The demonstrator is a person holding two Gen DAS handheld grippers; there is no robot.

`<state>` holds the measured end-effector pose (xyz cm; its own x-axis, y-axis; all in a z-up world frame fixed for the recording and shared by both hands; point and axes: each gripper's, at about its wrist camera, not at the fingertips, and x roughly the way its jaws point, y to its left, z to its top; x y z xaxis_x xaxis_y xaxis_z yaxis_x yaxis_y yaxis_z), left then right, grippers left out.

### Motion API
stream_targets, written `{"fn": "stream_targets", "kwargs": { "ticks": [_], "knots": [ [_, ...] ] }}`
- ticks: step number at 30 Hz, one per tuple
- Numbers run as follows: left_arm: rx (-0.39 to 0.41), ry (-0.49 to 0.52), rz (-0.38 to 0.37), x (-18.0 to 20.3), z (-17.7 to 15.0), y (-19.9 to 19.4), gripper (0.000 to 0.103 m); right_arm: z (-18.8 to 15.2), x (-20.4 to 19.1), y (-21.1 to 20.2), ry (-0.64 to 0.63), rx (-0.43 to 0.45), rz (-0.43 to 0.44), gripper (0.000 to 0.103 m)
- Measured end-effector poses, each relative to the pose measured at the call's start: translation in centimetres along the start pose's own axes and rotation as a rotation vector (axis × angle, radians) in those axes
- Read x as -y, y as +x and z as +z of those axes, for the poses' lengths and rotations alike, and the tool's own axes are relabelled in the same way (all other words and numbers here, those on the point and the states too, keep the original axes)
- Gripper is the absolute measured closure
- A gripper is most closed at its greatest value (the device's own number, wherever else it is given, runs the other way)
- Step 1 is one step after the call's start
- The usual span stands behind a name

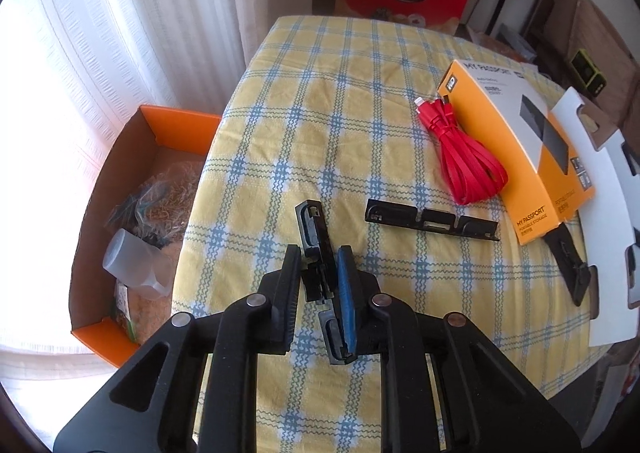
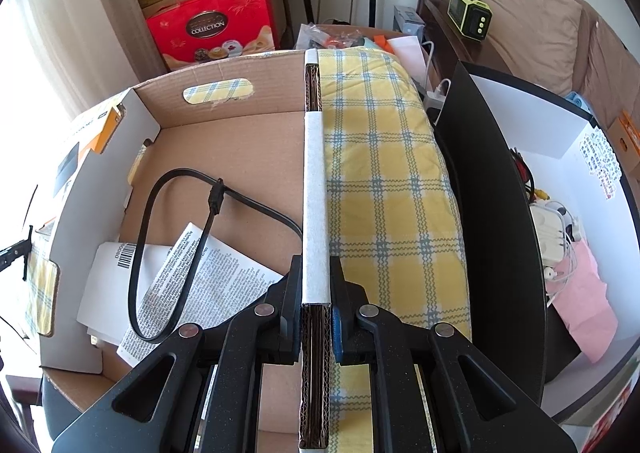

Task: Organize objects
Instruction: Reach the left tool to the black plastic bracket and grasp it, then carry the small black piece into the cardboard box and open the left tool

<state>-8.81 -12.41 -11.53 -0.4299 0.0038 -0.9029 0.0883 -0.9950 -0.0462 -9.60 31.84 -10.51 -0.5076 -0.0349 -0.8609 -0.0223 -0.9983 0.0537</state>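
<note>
My left gripper (image 1: 318,253) is shut on a short black plastic strip (image 1: 314,225), held upright just above the yellow checked tablecloth (image 1: 320,113). A second black strip (image 1: 432,219) lies flat to the right. A third strip (image 1: 568,265) pokes out from under the orange hard-drive box (image 1: 516,125). A coiled red cable (image 1: 464,157) rests against that box. My right gripper (image 2: 316,265) is shut on the taped top edge of a cardboard box wall (image 2: 314,181). Inside the box lie a black cable (image 2: 172,213) and printed leaflets (image 2: 192,273).
An orange-rimmed carton (image 1: 176,121) with a clear bottle (image 1: 136,265) sits on the floor left of the table. A white-lined box (image 2: 580,125) with earphones and pink paper stands to the right. Red gift boxes (image 2: 212,25) are stacked behind the table.
</note>
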Motion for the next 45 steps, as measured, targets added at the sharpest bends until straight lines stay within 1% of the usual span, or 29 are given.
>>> {"fn": "stream_targets", "kwargs": {
  "ticks": [2,4,9,14,16,18,22,25,30,34,35,36,38,41,43,45],
  "knots": [
    [-0.002,-0.014,-0.034,-0.1,0.0,-0.2,0.087,0.0,0.0,0.0,0.002,0.0,0.001,0.093],
    [-0.003,-0.03,-0.083,-0.1,0.1,-0.7,0.087,0.0,0.0,0.0,0.002,0.0,0.001,0.093],
    [0.047,-0.006,-0.188,1.9,0.8,-3.9,0.087,0.0,0.0,0.0,0.002,-0.001,0.0,0.093],
    [0.081,0.068,-0.323,6.6,2.0,-7.1,0.087,0.0,0.0,0.0,0.002,-0.002,0.002,0.093],
    [0.082,0.106,-0.376,9.0,2.4,-7.9,0.087,0.0,0.2,0.1,0.009,-0.003,0.01,0.094],
    [0.079,0.148,-0.411,11.7,2.5,-8.4,0.087,0.0,0.3,0.1,0.017,-0.006,0.019,0.093],
    [0.071,0.225,-0.446,16.4,2.2,-8.5,0.086,0.1,0.3,0.1,0.012,-0.008,0.015,0.094],
    [0.043,0.258,-0.477,19.3,2.1,-7.8,0.086,0.1,0.3,0.1,0.013,-0.01,0.017,0.093],
    [-0.003,0.283,-0.508,22.1,1.4,-6.8,0.086,0.1,0.3,0.1,0.015,-0.011,0.017,0.093],
    [-0.035,0.31,-0.501,23.5,0.5,-6.1,0.086,0.1,0.4,0.2,0.017,-0.013,0.019,0.093],
    [-0.042,0.314,-0.498,23.7,0.4,-6.0,0.08,0.1,0.4,0.2,0.017,-0.014,0.019,0.093],
    [-0.05,0.316,-0.503,23.7,0.3,-6.0,0.069,0.1,0.4,0.2,0.016,-0.013,0.018,0.093],
    [-0.042,0.31,-0.516,23.4,0.1,-6.3,0.057,0.1,0.4,0.2,0.017,-0.013,0.018,0.093],
    [-0.015,0.306,-0.528,22.6,0.4,-7.2,0.052,0.2,0.4,0.2,0.018,-0.013,0.02,0.093],
    [0.016,0.291,-0.51,21.6,0.7,-7.9,0.046,0.2,0.4,0.3,0.016,-0.014,0.017,0.093],
    [0.037,0.28,-0.495,20.6,1.3,-8.4,0.037,0.2,0.4,0.3,0.016,-0.015,0.017,0.093]
  ]
}}
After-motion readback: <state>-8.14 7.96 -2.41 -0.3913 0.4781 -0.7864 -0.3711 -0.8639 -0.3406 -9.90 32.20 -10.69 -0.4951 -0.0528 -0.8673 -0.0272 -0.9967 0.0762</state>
